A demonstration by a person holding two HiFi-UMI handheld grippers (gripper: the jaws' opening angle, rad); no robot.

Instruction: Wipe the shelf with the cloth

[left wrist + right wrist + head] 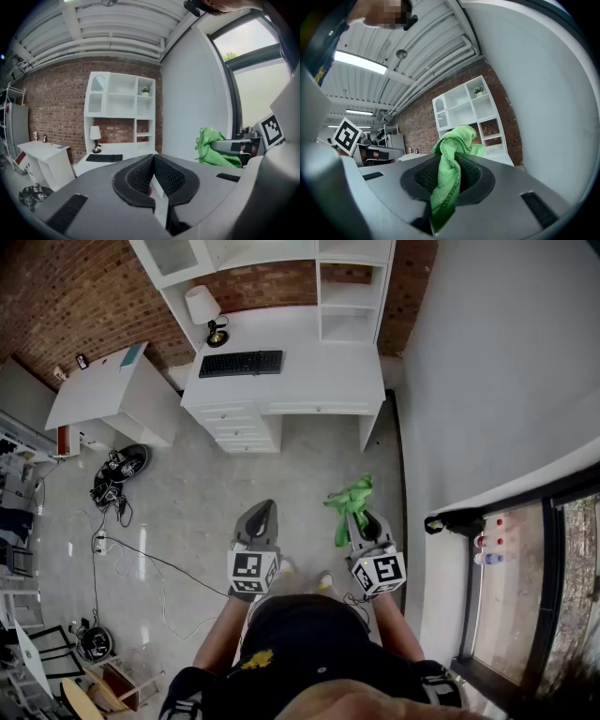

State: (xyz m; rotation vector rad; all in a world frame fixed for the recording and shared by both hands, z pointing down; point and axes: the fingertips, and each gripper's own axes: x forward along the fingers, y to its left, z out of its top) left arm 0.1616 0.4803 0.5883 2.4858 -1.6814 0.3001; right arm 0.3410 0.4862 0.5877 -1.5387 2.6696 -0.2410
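Head view steeply down; gripper views forward (seemingly level), sharing the far shelf.

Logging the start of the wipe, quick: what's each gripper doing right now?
Left gripper: shut, nothing between its jaws.
Right gripper: shut on the green cloth.

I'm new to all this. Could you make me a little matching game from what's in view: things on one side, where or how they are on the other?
Things:
1 cloth
2 keyboard
3 lamp
4 left gripper

States:
A fingers closed, empty
B black, flat on the desk
C green, pinched in the right gripper
D white shade, upright on the desk

Pairs: 1-C, 2-B, 3-D, 4-A.
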